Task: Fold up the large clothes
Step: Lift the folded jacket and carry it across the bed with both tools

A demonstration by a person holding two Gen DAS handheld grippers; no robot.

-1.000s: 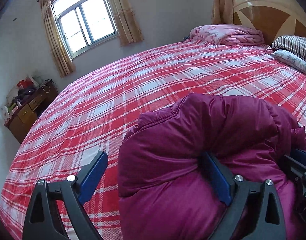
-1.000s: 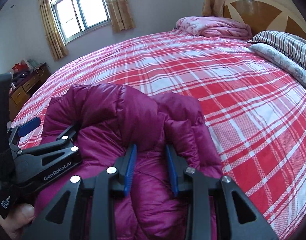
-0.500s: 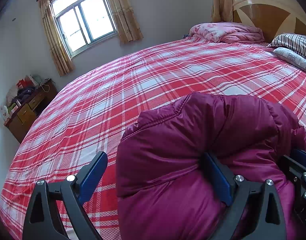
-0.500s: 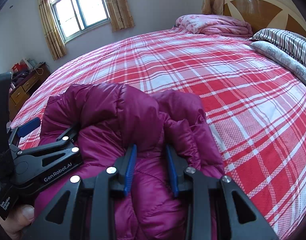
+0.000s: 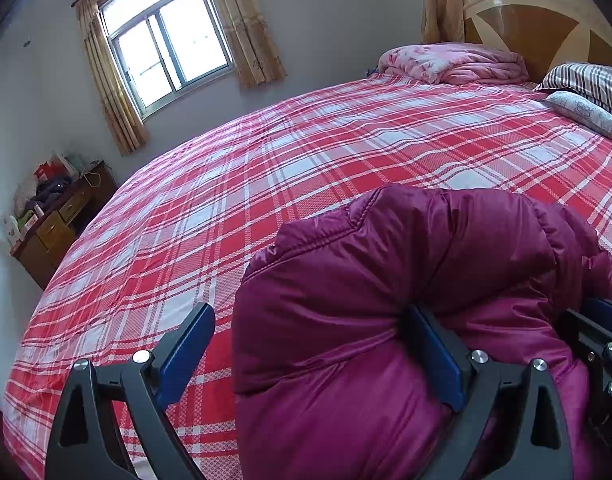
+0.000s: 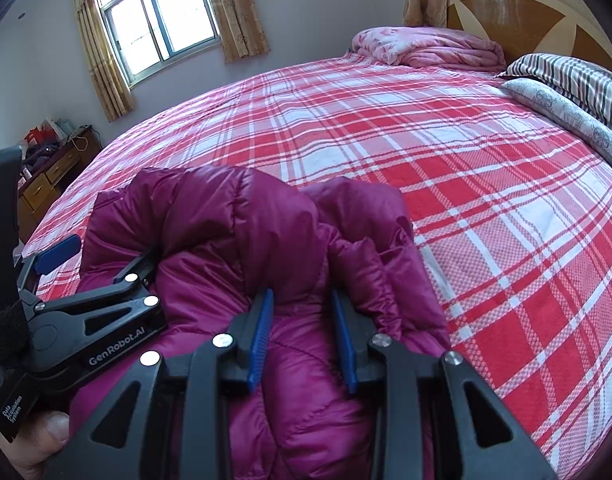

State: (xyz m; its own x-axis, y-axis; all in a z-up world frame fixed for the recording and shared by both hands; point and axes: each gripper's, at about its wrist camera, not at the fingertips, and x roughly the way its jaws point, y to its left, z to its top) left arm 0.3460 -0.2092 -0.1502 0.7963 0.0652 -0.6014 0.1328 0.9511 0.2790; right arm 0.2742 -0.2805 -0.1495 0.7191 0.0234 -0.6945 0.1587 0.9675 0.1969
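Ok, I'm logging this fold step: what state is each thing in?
Puffer jacket: bunched up on the bed, gripped.
Right claw: shut on a jacket fold.
Left claw: open wide, one finger pressed into the jacket.
Pink quilt: folded by the headboard.
Window: shut, curtains open.

The near part of the purple padded jacket (image 5: 385, 280) is running off the bottom edge in both views. The right finger (image 5: 433, 348) of the left gripper (image 5: 309, 344) is lying sunk in a fold, its tip hidden. A fold is bulging over the pad tips of the right gripper (image 6: 302, 332), hiding whether they are pressing the fabric. The objects on the far-left wooden desk (image 5: 54, 228) are showing too small to identify. The striped bedding (image 6: 577, 76) is being cropped at the right edge.
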